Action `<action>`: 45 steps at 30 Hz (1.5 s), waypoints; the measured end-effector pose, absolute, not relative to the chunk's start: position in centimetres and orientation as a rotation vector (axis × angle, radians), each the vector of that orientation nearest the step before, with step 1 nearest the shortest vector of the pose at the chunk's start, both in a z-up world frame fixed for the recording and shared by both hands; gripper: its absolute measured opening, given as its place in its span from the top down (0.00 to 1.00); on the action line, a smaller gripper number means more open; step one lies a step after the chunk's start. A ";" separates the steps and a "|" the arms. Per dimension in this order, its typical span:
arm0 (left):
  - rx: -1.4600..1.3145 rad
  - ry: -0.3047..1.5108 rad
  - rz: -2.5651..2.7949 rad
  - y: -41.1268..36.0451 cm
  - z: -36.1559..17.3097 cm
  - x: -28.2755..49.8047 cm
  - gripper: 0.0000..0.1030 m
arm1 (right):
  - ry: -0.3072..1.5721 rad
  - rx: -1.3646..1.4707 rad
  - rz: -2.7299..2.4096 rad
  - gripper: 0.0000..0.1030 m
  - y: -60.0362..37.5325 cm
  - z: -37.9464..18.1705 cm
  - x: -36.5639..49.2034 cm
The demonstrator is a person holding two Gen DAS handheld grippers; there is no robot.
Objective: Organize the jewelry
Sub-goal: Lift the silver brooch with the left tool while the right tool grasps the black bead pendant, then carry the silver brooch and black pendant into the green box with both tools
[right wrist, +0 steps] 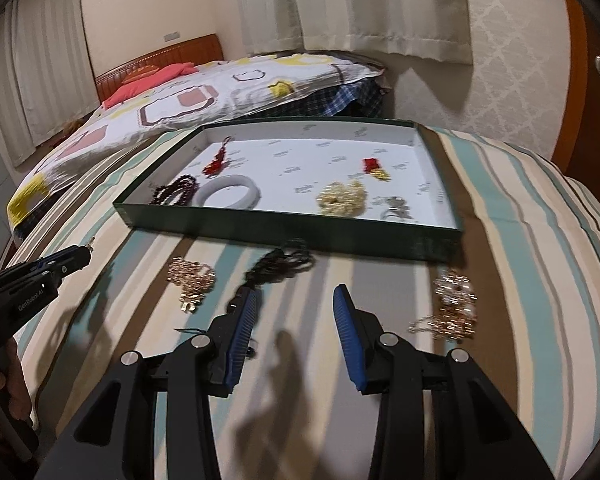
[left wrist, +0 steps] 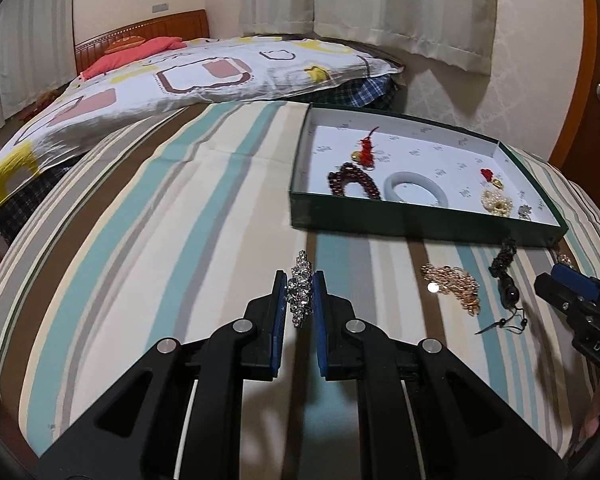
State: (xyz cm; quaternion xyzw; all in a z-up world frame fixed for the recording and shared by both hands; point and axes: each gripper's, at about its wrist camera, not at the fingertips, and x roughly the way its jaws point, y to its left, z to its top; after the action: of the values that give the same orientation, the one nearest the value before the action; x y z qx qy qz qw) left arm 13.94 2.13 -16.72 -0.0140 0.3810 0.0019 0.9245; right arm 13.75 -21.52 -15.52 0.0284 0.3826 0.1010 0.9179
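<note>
Left tool pinches a rhinestone piece between its blue pads, the piece standing on end with its upper tip above the fingertips and its lower end hanging between the fingers, over the striped cloth of the surface; whether it touches the cloth cannot be told. Right tool is spread wide with nothing between its fingers. Ahead of both lies a shallow green box holding a dark red bead bracelet, a pale bangle, a pearl cluster, two red tassel charms and a small silver piece. On the cloth, between box and right tool, lie a gold chain, a black beaded strand touching the left finger, and a second gold cluster to the right, apart from the fingers.
</note>
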 end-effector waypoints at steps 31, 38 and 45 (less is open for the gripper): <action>-0.058 0.787 -0.004 2.4 -16.5 14.1 0.87 | 0.800 0.062 0.267 0.83 -21.1 -15.5 13.6; -0.064 0.744 -0.036 1.5 -14.5 14.2 0.87 | 0.720 0.084 0.252 0.83 -22.2 -12.7 13.2; -0.077 0.695 -0.076 0.1 -12.1 14.8 0.87 | 0.649 0.095 0.235 0.83 -23.2 -10.2 13.6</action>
State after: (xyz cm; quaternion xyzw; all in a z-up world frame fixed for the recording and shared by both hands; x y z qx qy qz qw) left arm 14.81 0.09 -12.06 -0.0375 0.3403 -0.0374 0.9388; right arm 13.63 -23.22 -10.22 0.0465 0.3181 0.1151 0.9399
